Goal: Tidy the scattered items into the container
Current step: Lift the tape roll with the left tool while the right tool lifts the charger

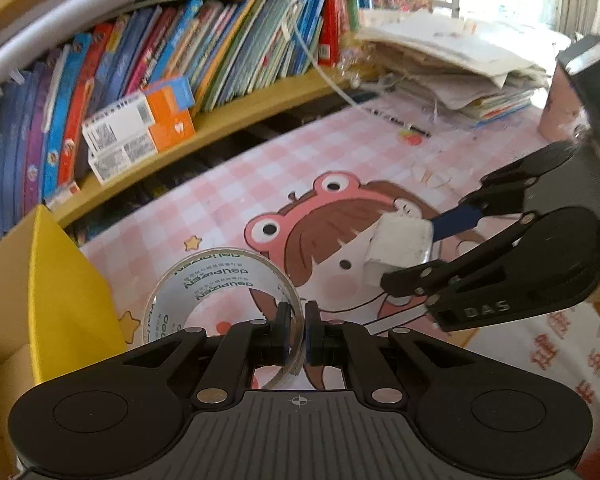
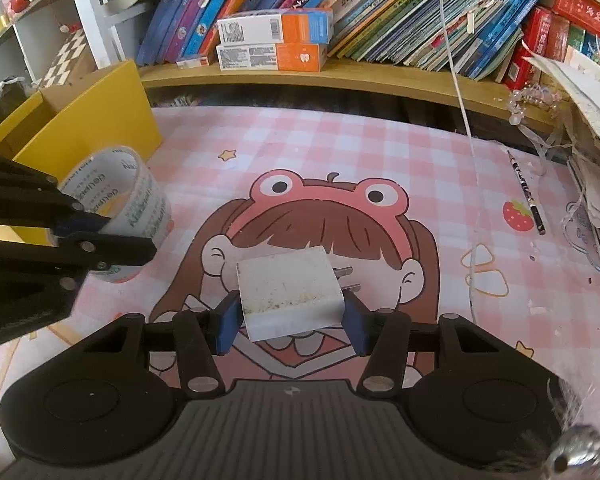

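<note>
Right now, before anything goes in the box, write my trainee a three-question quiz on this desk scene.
1. True or false: the left gripper is pinched on the wall of the tape roll.
2. What does the right gripper hold? A) a pencil B) a white charger C) a book
3. Fill in: the pencil lies on the pink mat beside a printed ______.

Key:
1. True; the band sits between its closed fingers.
2. B; the white charger is clamped by its sides, prongs pointing away from the camera.
3. Strawberry. The yellow box stands at the mat's left edge.
</note>
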`<control>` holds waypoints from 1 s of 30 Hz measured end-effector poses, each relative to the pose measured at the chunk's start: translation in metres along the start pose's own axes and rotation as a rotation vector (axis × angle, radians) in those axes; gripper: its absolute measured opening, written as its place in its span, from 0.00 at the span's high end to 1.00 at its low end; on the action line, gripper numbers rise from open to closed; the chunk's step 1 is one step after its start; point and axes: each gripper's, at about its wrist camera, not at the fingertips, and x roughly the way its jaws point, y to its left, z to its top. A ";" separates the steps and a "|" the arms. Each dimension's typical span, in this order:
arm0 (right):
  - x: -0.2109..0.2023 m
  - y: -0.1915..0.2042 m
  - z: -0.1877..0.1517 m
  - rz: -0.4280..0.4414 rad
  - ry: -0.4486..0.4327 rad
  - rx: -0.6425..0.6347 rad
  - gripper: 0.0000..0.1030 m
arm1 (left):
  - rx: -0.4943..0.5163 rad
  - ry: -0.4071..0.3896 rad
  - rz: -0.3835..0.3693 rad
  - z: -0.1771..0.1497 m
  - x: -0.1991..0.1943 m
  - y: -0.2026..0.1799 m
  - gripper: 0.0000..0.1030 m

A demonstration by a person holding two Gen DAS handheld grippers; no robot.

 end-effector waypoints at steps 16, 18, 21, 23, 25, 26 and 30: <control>-0.047 0.035 -0.013 -0.009 -0.053 -0.043 0.51 | -0.051 -0.151 0.014 -0.016 -0.086 0.000 0.95; -0.052 0.039 -0.015 -0.013 -0.057 -0.048 0.51 | -0.054 -0.166 0.013 -0.019 -0.094 0.000 0.95; -0.059 0.047 -0.017 -0.022 -0.064 -0.054 0.51 | -0.056 -0.180 0.009 -0.024 -0.102 0.001 0.95; -0.063 0.051 -0.018 -0.028 -0.067 -0.055 0.51 | -0.057 -0.187 0.003 -0.028 -0.107 0.003 0.95; -0.066 0.057 -0.018 -0.036 -0.071 -0.056 0.51 | -0.058 -0.193 -0.002 -0.031 -0.111 0.006 0.95; -0.068 0.060 -0.019 -0.039 -0.072 -0.057 0.51 | -0.059 -0.196 -0.005 -0.033 -0.113 0.007 0.95; -0.072 0.072 -0.018 -0.049 -0.078 -0.057 0.51 | -0.057 -0.210 -0.014 -0.041 -0.124 0.015 0.95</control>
